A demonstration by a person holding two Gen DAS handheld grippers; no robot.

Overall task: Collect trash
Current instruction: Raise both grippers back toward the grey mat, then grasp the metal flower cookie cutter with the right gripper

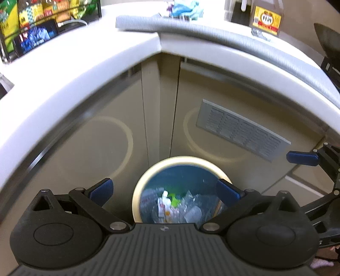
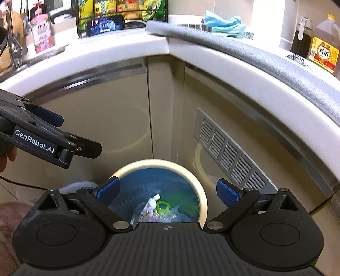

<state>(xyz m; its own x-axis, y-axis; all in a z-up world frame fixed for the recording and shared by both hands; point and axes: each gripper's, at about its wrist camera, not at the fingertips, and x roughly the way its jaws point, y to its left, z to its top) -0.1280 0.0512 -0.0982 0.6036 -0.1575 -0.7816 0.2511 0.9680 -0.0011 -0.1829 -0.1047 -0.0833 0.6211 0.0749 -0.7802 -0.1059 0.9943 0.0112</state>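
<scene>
Trash in the round cream bin with a blue bag (image 1: 136, 195) sits below both wide-open, empty tongs: left gripper (image 1: 164, 191), right gripper (image 2: 167, 191). Next, I think, find more trash.

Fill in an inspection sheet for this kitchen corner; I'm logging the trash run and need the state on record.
Surface: white L-shaped countertop with a grey foam strip along one edge.
Job's things: round cream-rimmed bin with blue liner on the floor, holding a white pouch, a green plastic piece and clear wrappers.
Clutter: blue cloth, amber bottle with yellow label, lit phone, snack rack.
Grippers: left gripper and right gripper open and empty above the bin.
Cables: thin black cable at lower left.
Surroundings: beige cabinet doors, grey vent grille.
</scene>
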